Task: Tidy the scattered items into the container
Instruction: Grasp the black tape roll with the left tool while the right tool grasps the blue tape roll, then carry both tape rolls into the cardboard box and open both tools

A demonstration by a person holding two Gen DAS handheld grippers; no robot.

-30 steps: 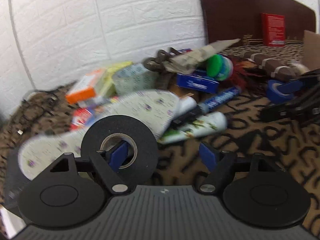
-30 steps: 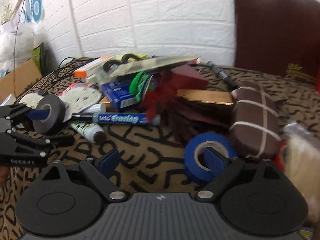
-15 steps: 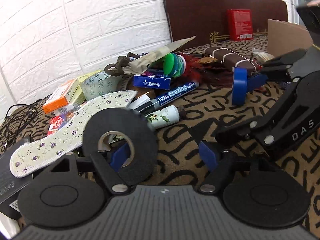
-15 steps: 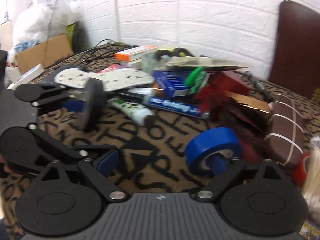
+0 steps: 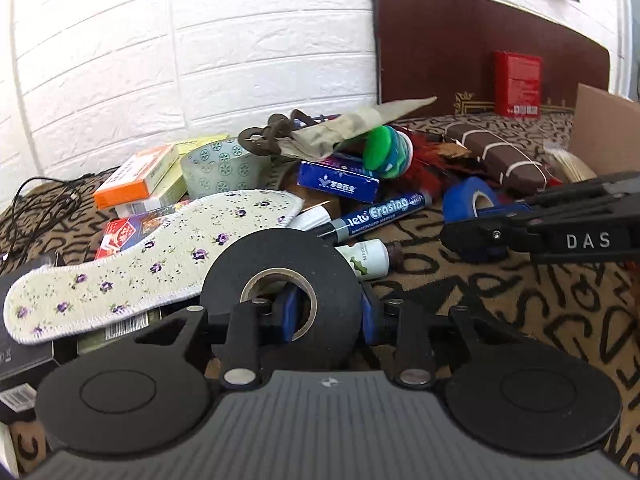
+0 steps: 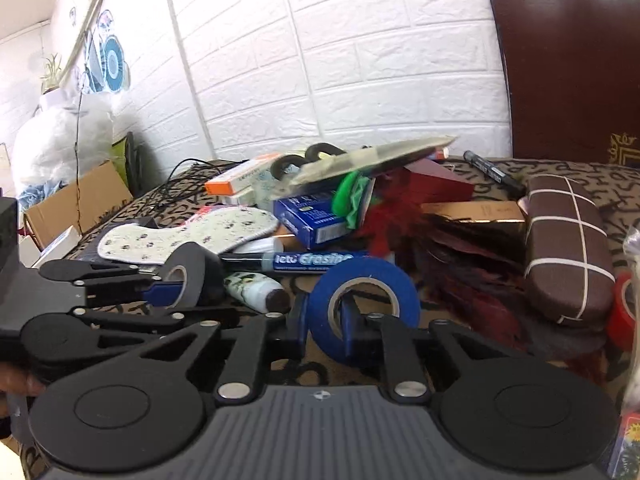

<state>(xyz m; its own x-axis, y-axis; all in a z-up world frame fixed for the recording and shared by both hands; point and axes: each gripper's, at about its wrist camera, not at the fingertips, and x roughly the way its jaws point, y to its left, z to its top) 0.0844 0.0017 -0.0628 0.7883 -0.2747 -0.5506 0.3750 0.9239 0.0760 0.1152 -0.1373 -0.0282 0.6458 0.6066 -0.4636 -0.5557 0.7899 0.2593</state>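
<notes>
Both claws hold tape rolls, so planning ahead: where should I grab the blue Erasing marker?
Take the marker mid-barrel, on the blue label, from above, straddling it. It lies flat on the cloth; the insole crowds its black end and the white bottle lies close in front.

A white brick-pattern wall (image 5: 200, 60) is seen behind. A dark brown headboard (image 5: 460, 48) is set against it. Daylight is even.
</notes>
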